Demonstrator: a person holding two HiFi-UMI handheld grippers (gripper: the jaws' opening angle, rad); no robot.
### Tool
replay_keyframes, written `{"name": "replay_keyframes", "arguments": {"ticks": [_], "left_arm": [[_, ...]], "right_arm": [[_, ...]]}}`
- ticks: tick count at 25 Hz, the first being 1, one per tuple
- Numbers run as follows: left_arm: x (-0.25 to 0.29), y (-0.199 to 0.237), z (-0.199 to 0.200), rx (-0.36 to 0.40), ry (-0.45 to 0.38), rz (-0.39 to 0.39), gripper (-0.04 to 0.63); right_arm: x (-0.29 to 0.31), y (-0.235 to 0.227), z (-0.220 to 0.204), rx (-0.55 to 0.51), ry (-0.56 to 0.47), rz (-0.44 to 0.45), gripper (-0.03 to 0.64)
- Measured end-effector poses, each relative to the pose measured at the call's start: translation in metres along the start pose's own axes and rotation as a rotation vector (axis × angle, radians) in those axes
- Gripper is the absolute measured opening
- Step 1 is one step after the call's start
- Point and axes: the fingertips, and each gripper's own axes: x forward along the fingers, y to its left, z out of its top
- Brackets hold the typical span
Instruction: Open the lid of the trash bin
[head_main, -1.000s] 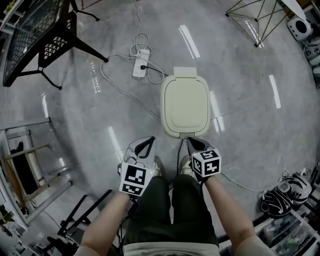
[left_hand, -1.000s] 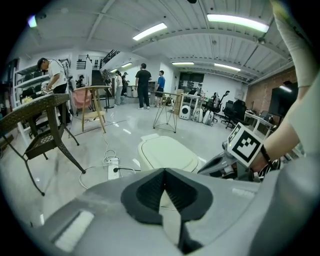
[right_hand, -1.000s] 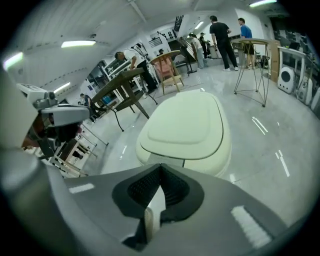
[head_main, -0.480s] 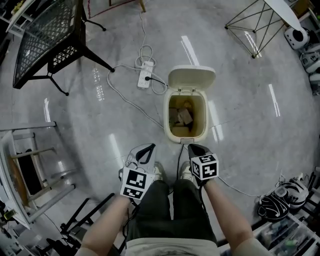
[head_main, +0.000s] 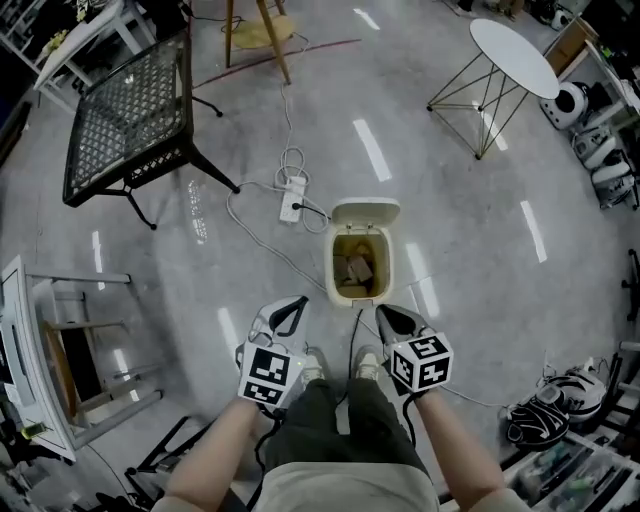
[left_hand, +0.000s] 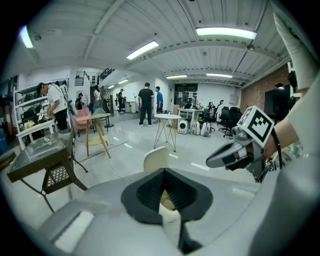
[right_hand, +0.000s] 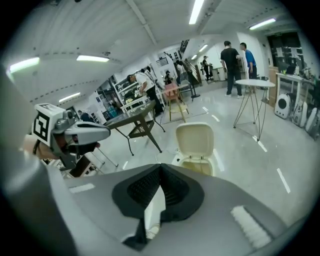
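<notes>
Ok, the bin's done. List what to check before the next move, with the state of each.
1. Lid of the trash bin raised, opening fully exposed: ok.
2. Left tongs shut, nothing between them: ok.
3. Right tongs shut, nothing between them: ok.
4. Both tongs apart from the bin, touching nothing: ok.
5. Lid latched upright on its own: cannot tell.
6. Floor cable away from the feet: cannot tell.
</notes>
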Motion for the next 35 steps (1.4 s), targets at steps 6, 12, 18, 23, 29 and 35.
{"name": "replay_keyframes", "arguments": {"ticks": [6,12,18,23,29,35], "left_arm": [[-0.062,-0.007,0.084,0.065,-0.090,0.014,0.002],[-0.118,-0.019,0.148,0.108,-0.178,0.034,0.002],[-0.175,-0.032,0.195,0.138,-0.250,0.065,0.002],[-0.224,-0.042,0.238,0.176,-0.354,0.108,0.002],[-0.264,-0.051,0.279,0.184,-0.448,0.115,0.002],[-0.278,-0.061,0.299,0.234,-0.489,0.120,0.002]], "right_arm": [[-0.084,0.042,0.088,-0.106,-0.117,0.000,0.003],[-0.159,0.086,0.162,-0.124,-0.254,0.045,0.003],[-0.230,0.125,0.218,-0.156,-0.407,0.076,0.003],[-0.280,0.156,0.244,-0.254,-0.493,0.082,0.003],[-0.327,0.186,0.261,-0.304,-0.573,0.108,0.003],[-0.350,0.203,0.273,-0.362,-0.627,0.129,0.003]]}}
